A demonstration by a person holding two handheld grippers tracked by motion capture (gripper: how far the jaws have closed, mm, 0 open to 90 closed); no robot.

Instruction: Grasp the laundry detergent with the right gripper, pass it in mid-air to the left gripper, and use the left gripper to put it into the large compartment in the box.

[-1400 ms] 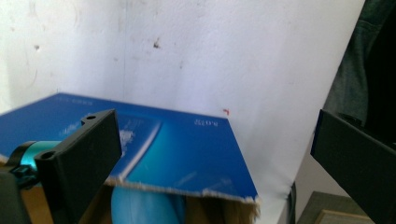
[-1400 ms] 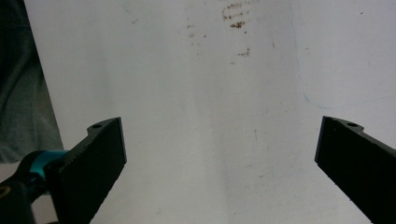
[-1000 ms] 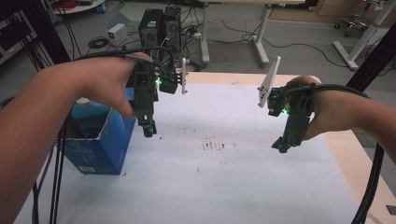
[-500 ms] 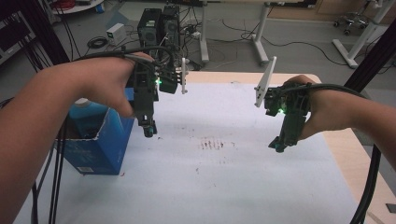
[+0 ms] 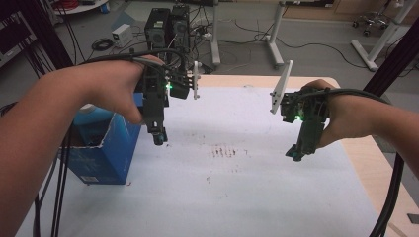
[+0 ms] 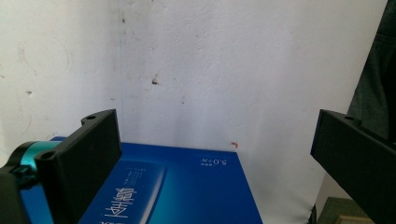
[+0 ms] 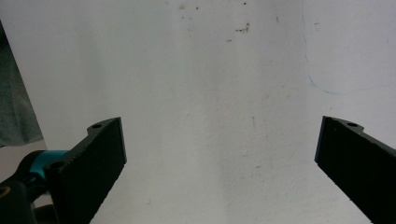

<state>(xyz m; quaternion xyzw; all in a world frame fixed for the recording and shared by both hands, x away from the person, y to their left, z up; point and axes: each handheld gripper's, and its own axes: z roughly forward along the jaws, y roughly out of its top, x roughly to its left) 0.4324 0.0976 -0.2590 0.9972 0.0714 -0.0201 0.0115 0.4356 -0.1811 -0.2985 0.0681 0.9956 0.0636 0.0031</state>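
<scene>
A blue carton [image 5: 101, 148] with an open top stands on the white table cover [image 5: 237, 197] at the left. My left gripper [image 5: 158, 136] hangs just right of the carton's upper edge, pointing down, jaws wide apart and holding nothing. Between those jaws, in the left gripper view, the carton's blue printed face [image 6: 173, 186] lies below, and the gripper [image 6: 215, 163] stands open. At the right, my right gripper [image 5: 295, 153] hovers over the bare cover, tilted down. Its own view has the gripper [image 7: 219, 172] open with nothing but white surface between the jaws.
A patch of dark smudges [image 5: 228, 151] marks the middle of the cover. Bare wood of the table [image 5: 385, 163] runs along the right edge. Black equipment boxes [image 5: 168, 24] and desk legs [image 5: 274, 29] stand on the floor beyond the far edge. Cables trail from both hands.
My right gripper has drifted slightly left and toward the table's middle. The left gripper has hardly moved beside the carton.
</scene>
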